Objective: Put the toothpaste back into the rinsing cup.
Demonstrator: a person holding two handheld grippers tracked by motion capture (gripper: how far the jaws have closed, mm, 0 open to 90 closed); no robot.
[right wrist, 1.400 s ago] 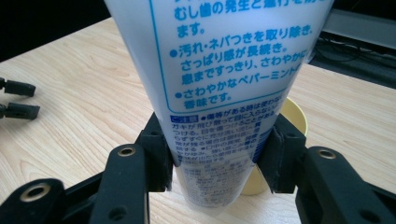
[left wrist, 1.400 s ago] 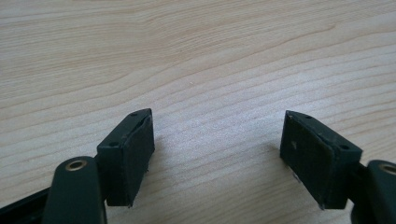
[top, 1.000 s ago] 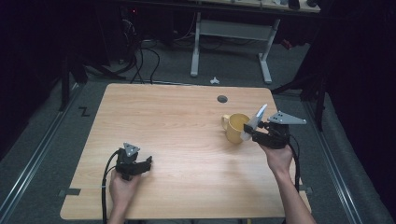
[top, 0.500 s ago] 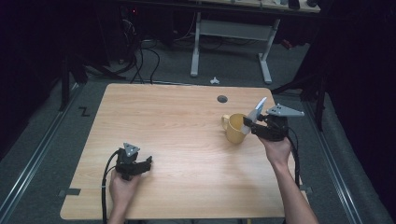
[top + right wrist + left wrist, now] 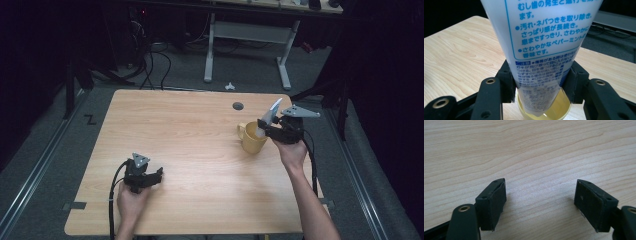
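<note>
Tube going into the yellow mug, cap end down.

The right gripper (image 5: 264,129) is clamped on a white toothpaste tube (image 5: 541,37), jaws pressed against both sides of its lower body, and holds it right over the yellow mug (image 5: 251,140), which stands on the bench (image 5: 190,130) near its right edge. The tube's long axis runs nearly upright, leaning a little to the right of the mug, flat crimped end up, narrow end already inside the mug's rim. To do this well, I'd lower it straight until the bottom end rests on the mug's floor, then ease the jaws apart so it leans on the rim rather than tipping the mug. The left gripper (image 5: 540,202) sits well to the left of the mug, jaws wide apart and holding nothing.
</note>
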